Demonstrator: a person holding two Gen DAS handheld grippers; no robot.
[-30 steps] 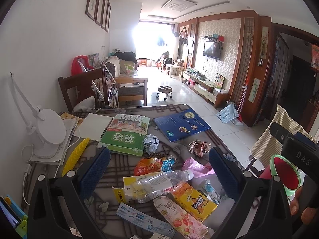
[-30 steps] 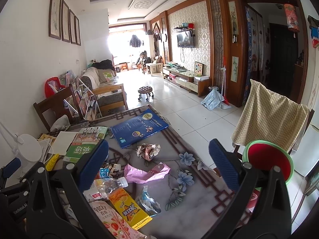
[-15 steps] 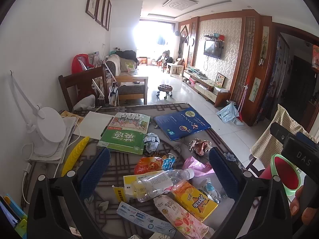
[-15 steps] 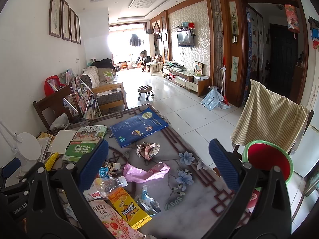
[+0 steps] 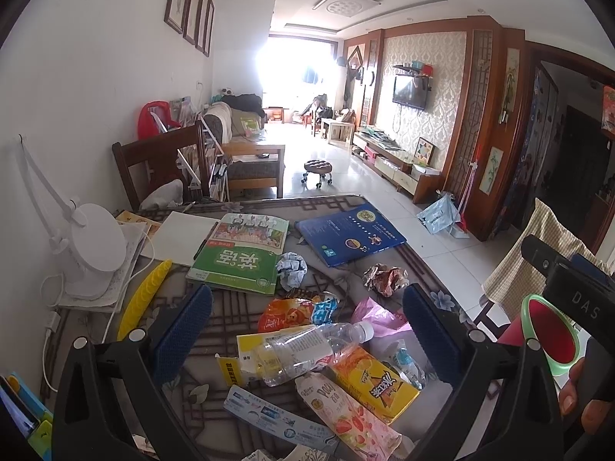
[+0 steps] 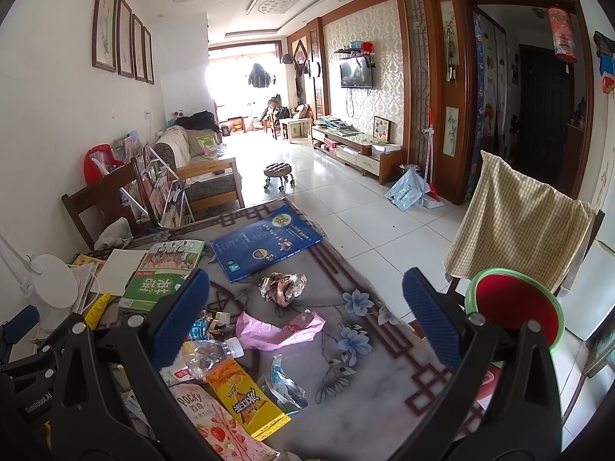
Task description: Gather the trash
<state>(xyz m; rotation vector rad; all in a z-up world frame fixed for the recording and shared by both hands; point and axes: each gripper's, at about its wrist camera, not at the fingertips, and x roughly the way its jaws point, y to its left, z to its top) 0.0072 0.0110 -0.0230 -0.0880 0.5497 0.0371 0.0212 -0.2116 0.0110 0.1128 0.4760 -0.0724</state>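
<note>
From the left wrist view, the left tool (image 5: 305, 330) hangs over the near part of the table (image 5: 230, 307), its blue pads wide apart and holding nothing. Between the pads lies a heap of trash: a clear bottle (image 5: 307, 349) on its side, a yellow snack box (image 5: 374, 384) touching it, a pink Pocky pack (image 5: 346, 418) toward the near edge, and a flat toothpaste box (image 5: 276, 420) beside that. Further in sit an orange wrapper (image 5: 286, 313), a pink bag (image 5: 378, 317), a crumpled blue-white paper (image 5: 292, 269) against a green book (image 5: 240, 263), and a foil wad (image 5: 384, 278) near the right edge. A blue book (image 5: 349, 232) lies at the far right corner, a white lamp (image 5: 96, 246) at the left edge. The right tool's body (image 5: 572, 292) shows at the right, with a red bin (image 5: 549, 332) below it off the table. From the right wrist view, the right tool (image 6: 305, 320) also gapes wide and empty above the table's right side. The pink bag (image 6: 276, 330) lies between its pads, the foil wad (image 6: 282, 286) just beyond, the bottle (image 6: 211, 353), snack box (image 6: 246, 399) and Pocky pack (image 6: 207, 418) by the left pad, and a clear wrapper (image 6: 282, 384) beside the box. The red bin (image 6: 519, 307) stands past the right edge, in front of a chair draped with checked cloth (image 6: 515, 230).
</note>
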